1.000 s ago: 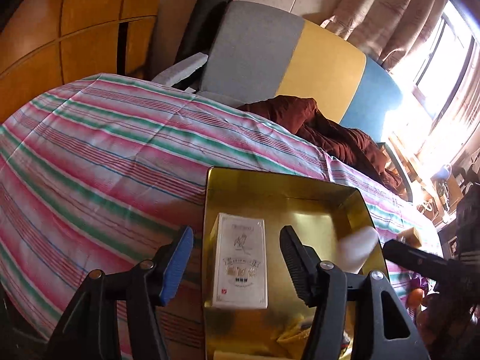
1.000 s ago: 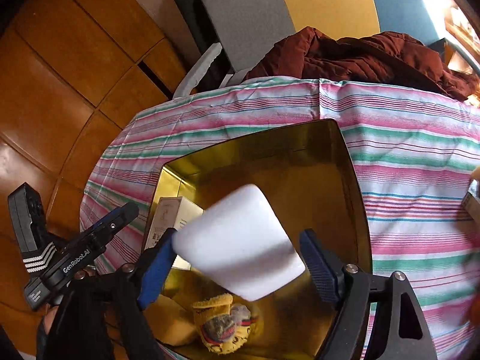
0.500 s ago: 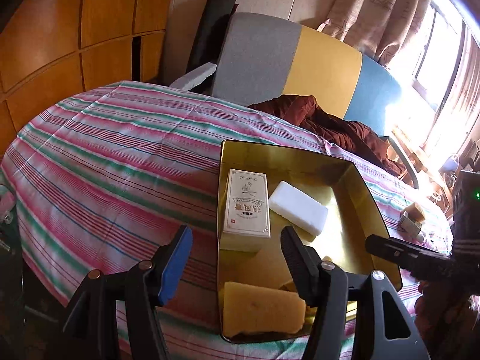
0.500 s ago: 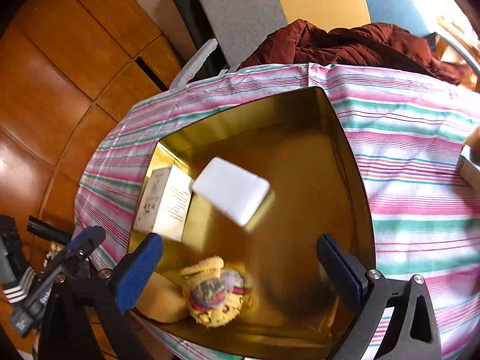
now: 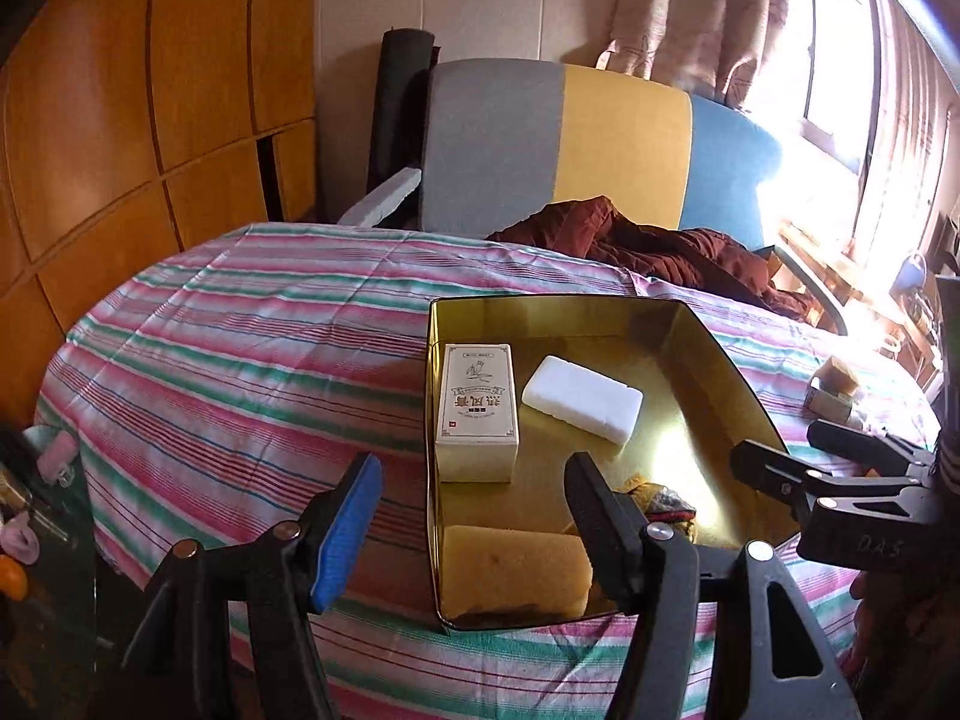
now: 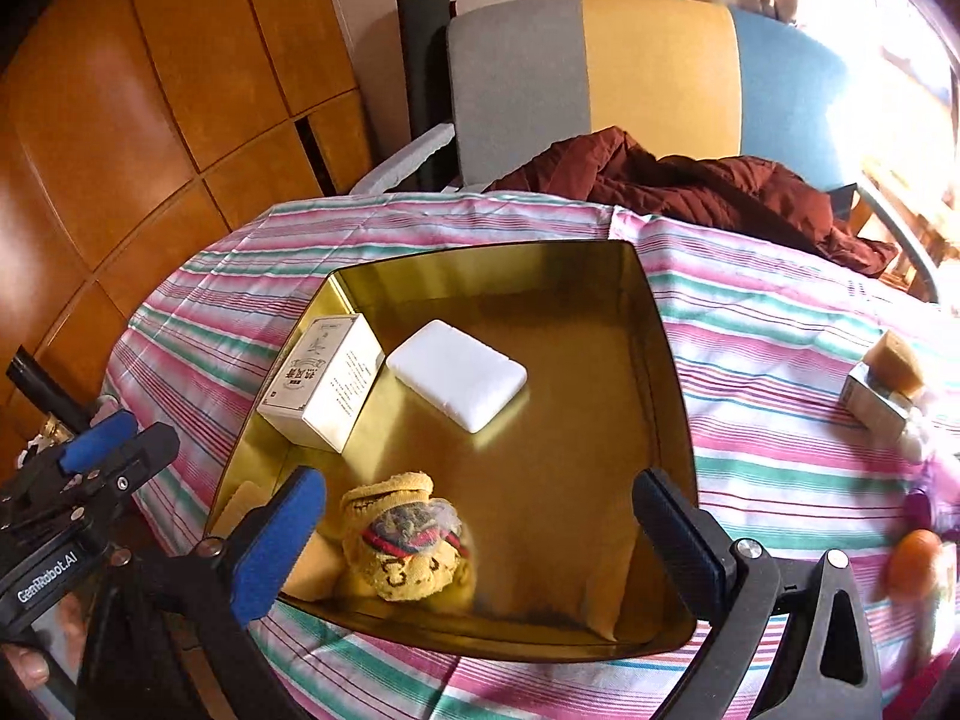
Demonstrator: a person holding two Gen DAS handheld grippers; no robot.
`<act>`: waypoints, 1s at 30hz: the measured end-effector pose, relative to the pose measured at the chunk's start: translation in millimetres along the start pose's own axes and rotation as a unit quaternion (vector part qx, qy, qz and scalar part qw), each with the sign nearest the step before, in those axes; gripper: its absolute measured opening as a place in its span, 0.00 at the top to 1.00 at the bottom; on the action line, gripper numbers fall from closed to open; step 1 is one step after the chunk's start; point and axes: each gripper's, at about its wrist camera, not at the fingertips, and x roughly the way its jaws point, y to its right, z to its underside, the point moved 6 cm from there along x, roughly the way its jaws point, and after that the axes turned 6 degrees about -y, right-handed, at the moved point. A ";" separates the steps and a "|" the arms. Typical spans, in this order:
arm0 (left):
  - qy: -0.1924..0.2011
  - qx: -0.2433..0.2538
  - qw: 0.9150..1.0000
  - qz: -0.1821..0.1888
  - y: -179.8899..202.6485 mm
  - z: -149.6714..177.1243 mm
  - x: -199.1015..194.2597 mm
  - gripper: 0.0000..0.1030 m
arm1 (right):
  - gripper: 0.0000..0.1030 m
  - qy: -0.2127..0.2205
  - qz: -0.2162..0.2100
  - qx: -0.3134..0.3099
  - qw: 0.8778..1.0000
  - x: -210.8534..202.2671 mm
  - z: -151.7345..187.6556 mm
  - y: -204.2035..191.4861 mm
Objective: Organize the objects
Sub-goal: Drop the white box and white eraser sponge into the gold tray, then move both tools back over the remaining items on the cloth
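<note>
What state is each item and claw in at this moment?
Gold tin: open, no lid on it.
White block: flat inside the tin.
Printed box: inside, at the tin's left wall.
Yellow sponge: inside, near corner.
Left claw: opening, empty.
Right claw: wide open, empty.

Gold metal tray: open-topped. Contents: white printed carton lying flat at the left wall; white rectangular block flat, just right of the carton; yellow sponge and yellow knitted item at the near edge.
</note>
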 end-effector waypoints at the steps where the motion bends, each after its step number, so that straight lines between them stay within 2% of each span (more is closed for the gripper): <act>1: 0.001 0.004 1.000 0.000 2.5 0.8 -1.4 0.38 | 0.00 0.003 0.004 0.000 1.000 -2.2 1.0 0.9; 17: 0.009 0.061 0.998 -0.001 42.1 5.6 -12.7 0.38 | 0.00 0.035 0.071 -0.021 0.997 -30.5 18.4 18.4; 30: 0.000 0.099 0.995 0.015 75.4 9.5 -10.2 0.37 | 0.00 0.039 0.094 0.021 0.995 -46.3 31.1 67.1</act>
